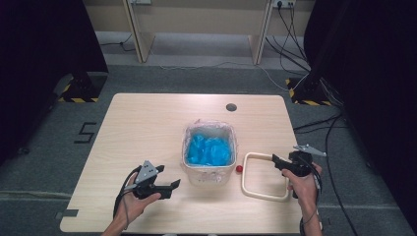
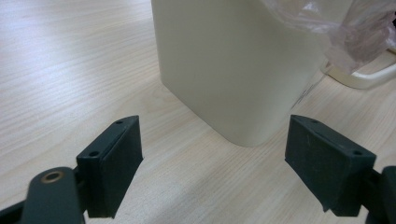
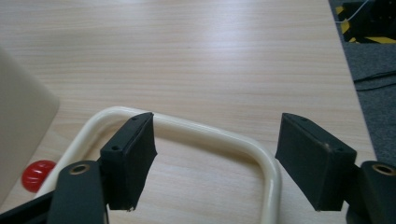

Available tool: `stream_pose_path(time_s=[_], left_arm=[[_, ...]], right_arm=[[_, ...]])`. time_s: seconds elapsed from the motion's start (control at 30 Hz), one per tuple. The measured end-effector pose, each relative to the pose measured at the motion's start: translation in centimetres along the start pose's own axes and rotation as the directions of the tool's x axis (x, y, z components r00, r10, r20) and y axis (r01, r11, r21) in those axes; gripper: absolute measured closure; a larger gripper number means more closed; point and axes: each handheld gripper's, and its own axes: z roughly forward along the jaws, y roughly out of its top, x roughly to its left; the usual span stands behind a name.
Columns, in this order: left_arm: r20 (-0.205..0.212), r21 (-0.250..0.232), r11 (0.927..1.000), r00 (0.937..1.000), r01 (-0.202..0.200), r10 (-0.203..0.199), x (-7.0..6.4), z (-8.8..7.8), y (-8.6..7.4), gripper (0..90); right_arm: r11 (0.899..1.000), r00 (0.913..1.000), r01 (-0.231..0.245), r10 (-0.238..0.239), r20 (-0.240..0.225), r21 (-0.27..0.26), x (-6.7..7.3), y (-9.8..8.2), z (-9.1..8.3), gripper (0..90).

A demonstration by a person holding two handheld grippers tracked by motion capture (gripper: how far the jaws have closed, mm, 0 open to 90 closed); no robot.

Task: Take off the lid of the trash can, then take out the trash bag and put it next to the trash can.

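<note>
The right gripper (image 1: pixel 275 161) hovers with its jaws spread wide and empty over the cream rectangular ring (image 1: pixel 265 177), the bin's loose rim frame, which lies flat on the table (image 1: pixel 147 123) at about three o'clock from the lined bin (image 1: pixel 209 152), with a small red ball (image 1: pixel 239 168) between the two. The left gripper (image 1: pixel 173 186), likewise open and holding nothing, points at the bin's near corner from about eight o'clock, close but not touching. Judging by this, the frame is off and set down, the bag (image 1: pixel 196 129) still sits in the bin over blue contents, and dealing with that liner looks like what remains.
</note>
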Motion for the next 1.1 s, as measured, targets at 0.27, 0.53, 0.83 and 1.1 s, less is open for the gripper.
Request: stream_pose_path(time_s=[0.27, 0.53, 0.83, 1.1], left_arm=[[0.000, -0.005, 1.0000, 1.0000, 0.006, -0.006, 0.1, -0.1, 0.0, 17.7], [-0.001, -0.009, 0.9999, 0.9999, 0.012, -0.012, 0.1, -0.2, 0.1, 16.9], [0.000, -0.010, 0.9998, 0.9999, 0.015, -0.015, 0.2, -0.2, 0.0, 16.5], [-0.001, -0.020, 0.9997, 0.9999, 0.014, -0.014, 0.2, -0.5, 0.3, 16.4]], right_arm=[[1.000, 0.9984, 0.004, -0.005, -0.056, -0.012, 1.4, 0.2, 0.1, 21.3], [0.999, 0.9941, 0.020, -0.023, -0.106, -0.032, 2.7, 0.5, -0.1, 17.1], [0.999, 0.9916, 0.021, -0.026, -0.127, -0.039, 3.4, 0.6, -0.3, 17.0], [0.999, 0.9909, 0.024, -0.030, -0.131, -0.044, 3.5, 0.8, -0.3, 17.1]])
